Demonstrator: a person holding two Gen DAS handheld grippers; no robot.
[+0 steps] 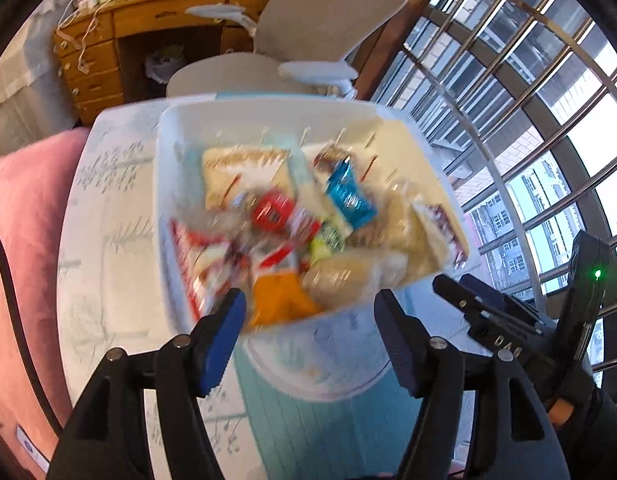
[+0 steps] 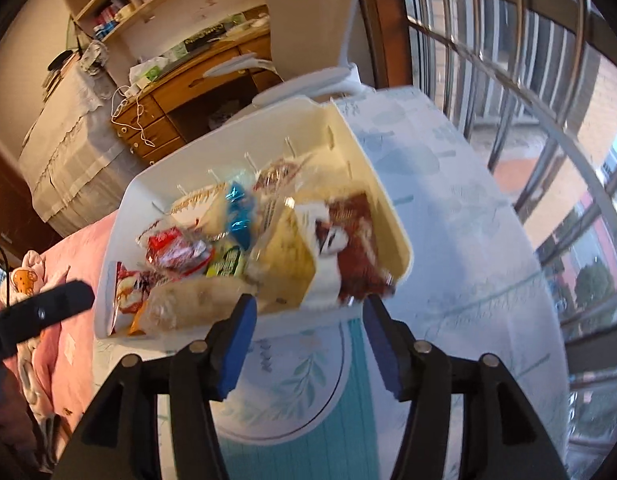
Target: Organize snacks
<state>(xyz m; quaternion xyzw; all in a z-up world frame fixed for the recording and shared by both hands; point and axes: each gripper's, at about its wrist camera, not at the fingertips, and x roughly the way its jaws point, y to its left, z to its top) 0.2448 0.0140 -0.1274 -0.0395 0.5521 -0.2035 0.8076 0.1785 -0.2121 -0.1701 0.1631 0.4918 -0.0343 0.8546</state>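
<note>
The left gripper (image 1: 308,328), black with blue pads, has its jaws spread wide and holds nothing. Directly ahead of its fingertips, and slightly below them, sits a white rectangular plastic bin (image 1: 164,184) heaped with wrapped snacks. An orange packet (image 1: 276,300) lies at the bin's near edge, just beyond the left blue pad (image 1: 222,344). Farther in are a red wrapper (image 1: 274,210) and a blue foil packet (image 1: 348,194).

The right gripper (image 2: 306,336) is likewise spread apart and empty. The same bin (image 2: 116,240) lies straight ahead of it, with its long axis running from near left to far right. A brown and white packet (image 2: 348,248) lies just past the right pad (image 2: 382,348), and a pale bread-like bag (image 2: 200,300) just past the left pad.

Both grippers hover near the bin's front rim, side by side; neither looks clearly nearer. The bin rests on a pale floral tablecloth (image 2: 448,220). Motion blur hides the finer details.
</note>
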